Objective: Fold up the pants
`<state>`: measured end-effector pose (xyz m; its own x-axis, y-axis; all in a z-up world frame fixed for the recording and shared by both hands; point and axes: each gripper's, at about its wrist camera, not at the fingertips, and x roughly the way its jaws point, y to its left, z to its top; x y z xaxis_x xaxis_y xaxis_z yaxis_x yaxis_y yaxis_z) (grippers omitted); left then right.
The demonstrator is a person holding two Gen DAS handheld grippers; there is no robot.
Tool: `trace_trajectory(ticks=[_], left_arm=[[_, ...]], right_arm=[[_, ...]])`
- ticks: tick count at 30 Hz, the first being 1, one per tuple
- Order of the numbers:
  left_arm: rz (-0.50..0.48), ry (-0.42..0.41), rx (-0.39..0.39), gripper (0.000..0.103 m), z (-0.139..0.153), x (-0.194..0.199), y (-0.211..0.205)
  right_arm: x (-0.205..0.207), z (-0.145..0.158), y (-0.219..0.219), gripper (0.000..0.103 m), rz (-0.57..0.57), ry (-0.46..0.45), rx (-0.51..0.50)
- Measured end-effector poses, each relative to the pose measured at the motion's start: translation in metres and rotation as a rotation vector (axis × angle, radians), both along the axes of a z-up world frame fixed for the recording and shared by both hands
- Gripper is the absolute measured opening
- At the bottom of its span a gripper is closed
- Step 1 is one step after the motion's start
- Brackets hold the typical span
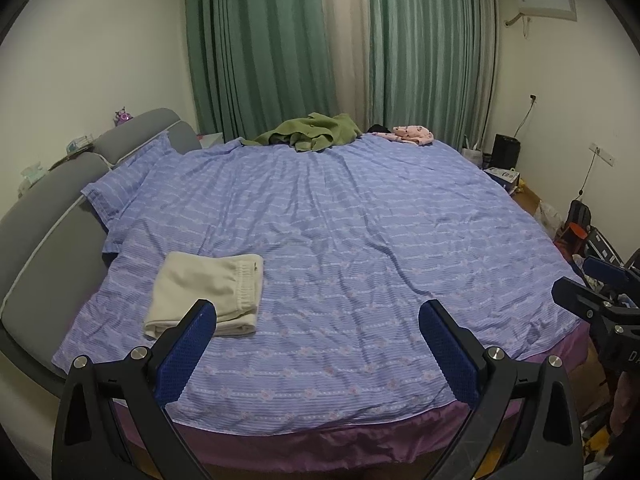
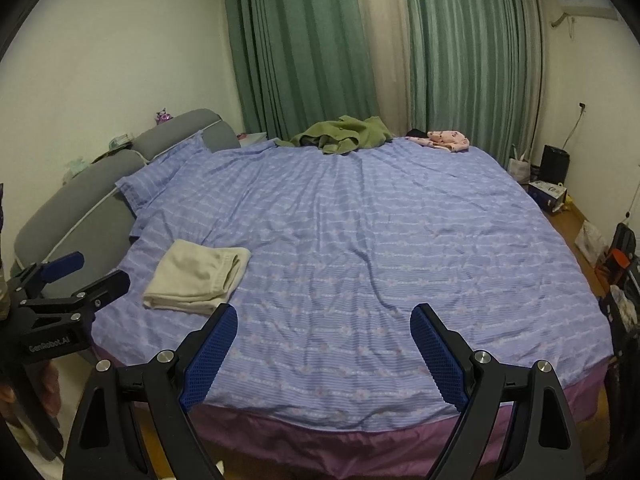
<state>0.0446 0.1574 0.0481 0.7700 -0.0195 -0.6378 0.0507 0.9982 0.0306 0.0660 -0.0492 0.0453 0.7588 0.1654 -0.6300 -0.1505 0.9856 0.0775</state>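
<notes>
Both wrist cameras sit at the near edge of the bed (image 1: 340, 220), slightly above it, facing across toward the curtains (image 2: 304, 48). The left wrist view stands further left; each catches the other gripper at its frame edge. Both share nearly the whole bed; fisheye distortion probably exaggerates depth.

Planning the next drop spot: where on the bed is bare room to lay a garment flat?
Bare quilt runs from the folded cream pants rightward to the bed's right edge, and from the near edge back to the green garment and pink garment. Crowded: the far edge and the near-left corner by the pillow.
</notes>
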Motion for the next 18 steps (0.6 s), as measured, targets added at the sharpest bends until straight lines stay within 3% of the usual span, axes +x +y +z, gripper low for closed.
trace_trajectory(ticks=[18], left_arm=[[-0.031, -0.029, -0.017, 0.103, 0.008, -0.017, -0.007]], right_arm=[[-0.012, 0.002, -0.006, 0.089, -0.012, -0.008, 0.000]])
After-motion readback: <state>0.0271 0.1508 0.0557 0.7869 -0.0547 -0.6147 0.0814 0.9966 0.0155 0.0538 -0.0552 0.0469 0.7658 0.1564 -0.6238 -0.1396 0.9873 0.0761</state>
